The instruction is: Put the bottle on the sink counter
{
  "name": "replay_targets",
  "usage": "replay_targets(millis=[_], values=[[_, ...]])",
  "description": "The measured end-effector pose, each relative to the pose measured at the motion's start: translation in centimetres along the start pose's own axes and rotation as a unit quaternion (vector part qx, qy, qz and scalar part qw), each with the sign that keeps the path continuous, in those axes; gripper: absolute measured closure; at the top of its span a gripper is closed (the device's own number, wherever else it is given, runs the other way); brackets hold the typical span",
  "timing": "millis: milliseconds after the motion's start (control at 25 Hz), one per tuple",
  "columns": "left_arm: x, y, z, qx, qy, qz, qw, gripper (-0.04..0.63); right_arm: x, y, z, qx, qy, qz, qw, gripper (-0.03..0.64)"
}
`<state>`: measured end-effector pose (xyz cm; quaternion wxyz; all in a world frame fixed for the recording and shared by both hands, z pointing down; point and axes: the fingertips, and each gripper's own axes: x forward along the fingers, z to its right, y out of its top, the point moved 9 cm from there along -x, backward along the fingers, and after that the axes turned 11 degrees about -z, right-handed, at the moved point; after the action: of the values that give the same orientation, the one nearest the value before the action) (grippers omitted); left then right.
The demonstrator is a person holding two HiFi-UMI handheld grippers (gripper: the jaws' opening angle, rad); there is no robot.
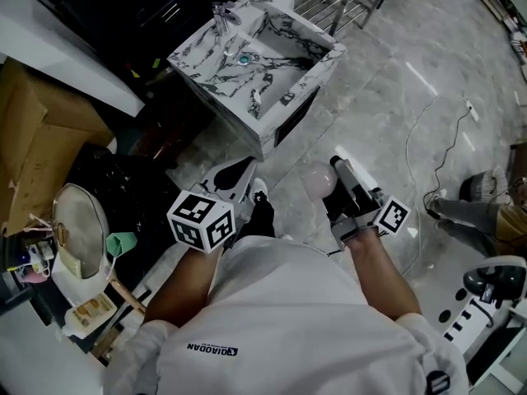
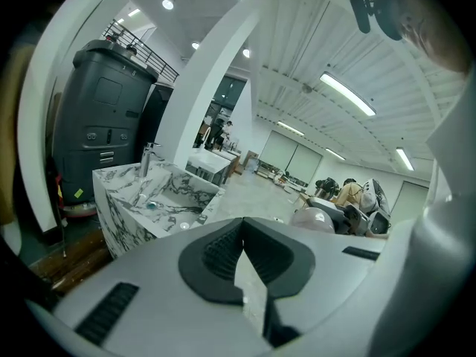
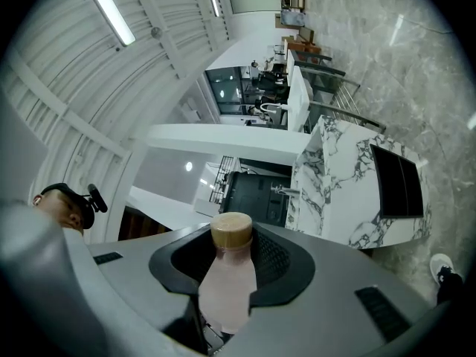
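The bottle point(image 3: 227, 274) is pale pink with a tan cap point(image 3: 231, 230). It stands upright between the right gripper's point(image 3: 232, 257) fingers point(image 3: 281, 262), which pinch its body from both sides. Its base is sunk out of sight between them, and no label can be made out. In the head view only a blurred pink round of it shows, just left of the right gripper. It is in the air over the grey floor point(image 1: 395, 97), well short of the sink point(image 1: 255, 64). In the left gripper view it is a pale dome at the right, mostly cut off by that gripper's own body.

The left gripper's point(image 2: 239, 233) fingers point(image 2: 216, 255) are pressed together at their tips with nothing between them. A narrow wedge of floor shows lower down.

Both bare forearms reach forward from white sleeves, side by side and level with each other. The left gripper's marker cube point(image 1: 202, 220) faces up at the camera. The right gripper is rolled over, so its view shows the room on its side.

The sink is a white block veined in black, with a faucet point(image 1: 222, 13) at its far corner. Its worktop point(image 1: 202, 52) rims the basin, and its lower part is hidden by dark clutter at the left
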<state>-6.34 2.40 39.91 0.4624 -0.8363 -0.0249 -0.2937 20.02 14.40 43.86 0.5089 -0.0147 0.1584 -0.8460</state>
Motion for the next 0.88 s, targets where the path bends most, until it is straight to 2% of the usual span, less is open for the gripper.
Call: replay_targets(millis=[520,880], values=[[2.4,4.6,-6.8,-0.006,0.001,0.000,1.0000,0.581,7.2,4.3,2.0,-0.003,-0.001,0.006,1.000,0.457],[3.2,7.3,-10.3,0.003,-0.009,0.002,1.0000,0.581,11.2,6.0,2.5,-0.013,-0.009,0.005,1.000,0.457]])
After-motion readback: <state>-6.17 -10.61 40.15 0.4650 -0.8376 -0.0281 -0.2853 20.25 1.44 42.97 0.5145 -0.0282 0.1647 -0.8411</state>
